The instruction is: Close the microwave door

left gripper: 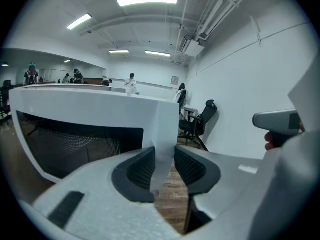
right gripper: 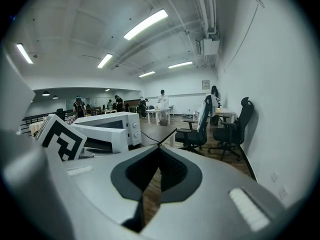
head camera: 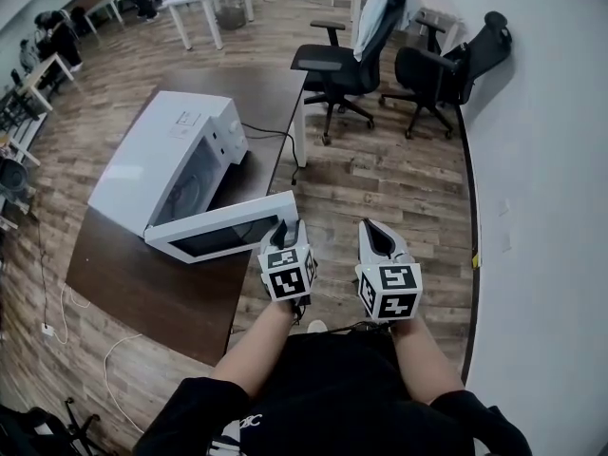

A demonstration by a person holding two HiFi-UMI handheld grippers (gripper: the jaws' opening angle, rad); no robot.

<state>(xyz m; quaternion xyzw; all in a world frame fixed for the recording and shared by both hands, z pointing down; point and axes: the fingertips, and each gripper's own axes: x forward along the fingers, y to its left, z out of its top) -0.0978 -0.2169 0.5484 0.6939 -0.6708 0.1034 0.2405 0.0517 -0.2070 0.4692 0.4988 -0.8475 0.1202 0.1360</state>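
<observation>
Wood-floored office; a dark brown table (head camera: 142,293) carries a boxy white microwave oven (head camera: 161,160) at the left. Its white, dark-windowed door (head camera: 223,228) stands swung open, its long axis running rightward to the left gripper (head camera: 290,228), whose jaws are clamped on the door's free end. Right gripper (head camera: 380,236), jaws together and empty, sits farther right, clear of the door.

The left claw (left gripper: 163,170) had its two dark ribbed pads (left gripper: 140,171) closed against the free edge of the white microwave door (left gripper: 100,109), whose dark mesh window (left gripper: 75,146) filled the left. Brown wooden floor (left gripper: 172,196) showed below. Black office chairs (left gripper: 199,123) stood by the white wall (left gripper: 240,84) beyond. A grey part of the other claw (left gripper: 277,120) showed at right.
</observation>
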